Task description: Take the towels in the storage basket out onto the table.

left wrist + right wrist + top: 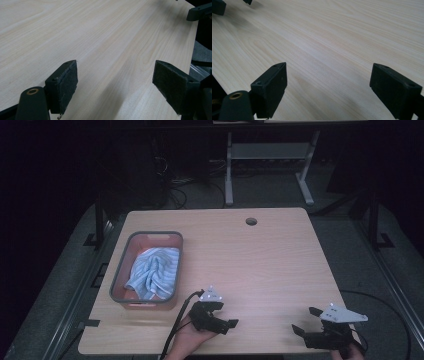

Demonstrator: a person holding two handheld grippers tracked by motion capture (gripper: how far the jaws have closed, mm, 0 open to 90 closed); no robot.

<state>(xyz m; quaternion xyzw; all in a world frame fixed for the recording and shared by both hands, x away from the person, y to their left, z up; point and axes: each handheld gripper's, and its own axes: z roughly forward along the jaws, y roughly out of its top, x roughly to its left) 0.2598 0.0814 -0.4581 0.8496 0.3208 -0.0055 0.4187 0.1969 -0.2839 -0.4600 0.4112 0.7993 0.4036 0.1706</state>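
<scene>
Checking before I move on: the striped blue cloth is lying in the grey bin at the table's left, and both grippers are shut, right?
Not quite. The cloth is in the bin, but both the left gripper and right gripper are open, as each gripper view shows.

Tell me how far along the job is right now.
The striped towel already lies bunched inside the grey bin at the table's left. Nothing is in hand: the left gripper and right gripper sit open and empty near the front edge. From what shows, little looks left.
</scene>
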